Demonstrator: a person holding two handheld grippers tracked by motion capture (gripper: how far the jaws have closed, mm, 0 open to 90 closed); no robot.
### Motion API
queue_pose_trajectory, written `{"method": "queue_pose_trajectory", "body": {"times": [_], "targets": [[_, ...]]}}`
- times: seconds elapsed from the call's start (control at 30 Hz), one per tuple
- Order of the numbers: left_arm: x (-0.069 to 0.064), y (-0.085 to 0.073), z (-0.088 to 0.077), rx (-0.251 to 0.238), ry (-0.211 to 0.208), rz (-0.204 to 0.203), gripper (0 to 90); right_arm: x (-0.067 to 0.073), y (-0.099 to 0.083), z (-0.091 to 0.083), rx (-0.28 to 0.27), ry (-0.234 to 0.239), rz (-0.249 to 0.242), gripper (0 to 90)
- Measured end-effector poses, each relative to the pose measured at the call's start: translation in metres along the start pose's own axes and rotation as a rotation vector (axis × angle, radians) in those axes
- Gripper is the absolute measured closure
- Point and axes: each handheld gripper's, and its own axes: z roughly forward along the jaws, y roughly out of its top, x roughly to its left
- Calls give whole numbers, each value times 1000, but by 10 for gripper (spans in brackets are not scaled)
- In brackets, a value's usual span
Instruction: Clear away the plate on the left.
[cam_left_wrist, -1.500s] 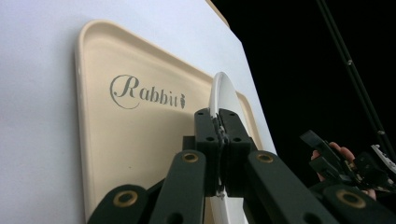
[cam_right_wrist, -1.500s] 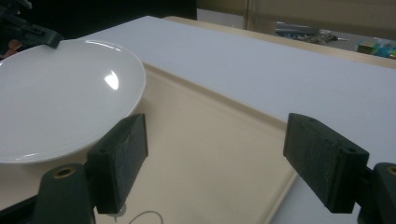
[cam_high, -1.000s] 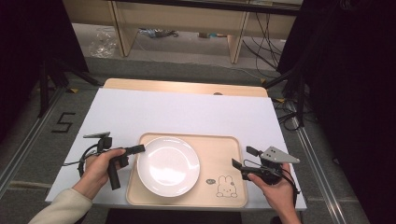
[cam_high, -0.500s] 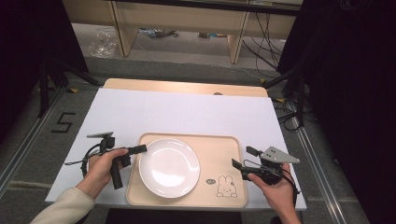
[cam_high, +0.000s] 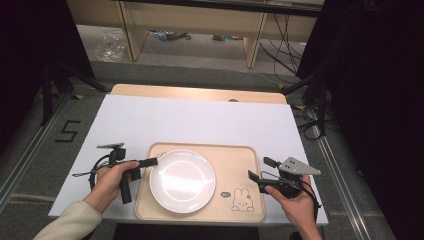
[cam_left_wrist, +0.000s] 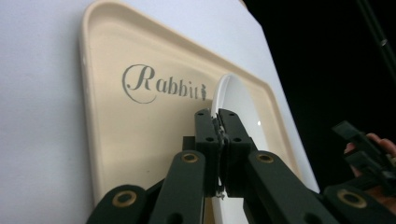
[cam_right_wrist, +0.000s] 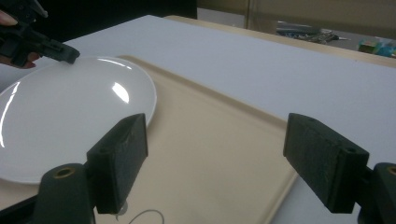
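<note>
A white plate (cam_high: 182, 181) lies in the left half of a beige tray (cam_high: 235, 157) with a rabbit drawing. My left gripper (cam_high: 154, 161) comes in from the left and is shut on the plate's left rim. In the left gripper view its jaws (cam_left_wrist: 218, 126) pinch the thin white plate (cam_left_wrist: 239, 105) edge over the tray (cam_left_wrist: 116, 130), which bears the word "Rabbit". My right gripper (cam_high: 259, 168) is held open at the tray's right edge with nothing between its jaws. In the right gripper view the right gripper (cam_right_wrist: 222, 163) faces the plate (cam_right_wrist: 70, 107) across the tray (cam_right_wrist: 219, 140).
The tray sits at the near edge of a white sheet (cam_high: 200, 120) over a wooden table (cam_high: 200, 93). Both forearms enter from the bottom. Beyond the table are wooden shelf legs (cam_high: 130, 30) and floor cables (cam_high: 285, 35).
My left gripper has edged slightly to the right while gripping the plate's rim, and the plate has shifted a little with it. The right gripper has stayed in place.
</note>
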Motion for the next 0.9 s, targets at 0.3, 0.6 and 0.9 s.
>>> {"method": "queue_pose_trajectory", "body": {"times": [0.3,0.6,0.9], "targets": [[5,-1,0,31,69,70,820,0,0,0,3,-3,-3,227],[-3,3,-9,-38,33,219,572,0,0,-1,5,0,1,225],[-19,6,-25,-93,90,490,343,-1,0,-4,41,-25,-20,224]]}}
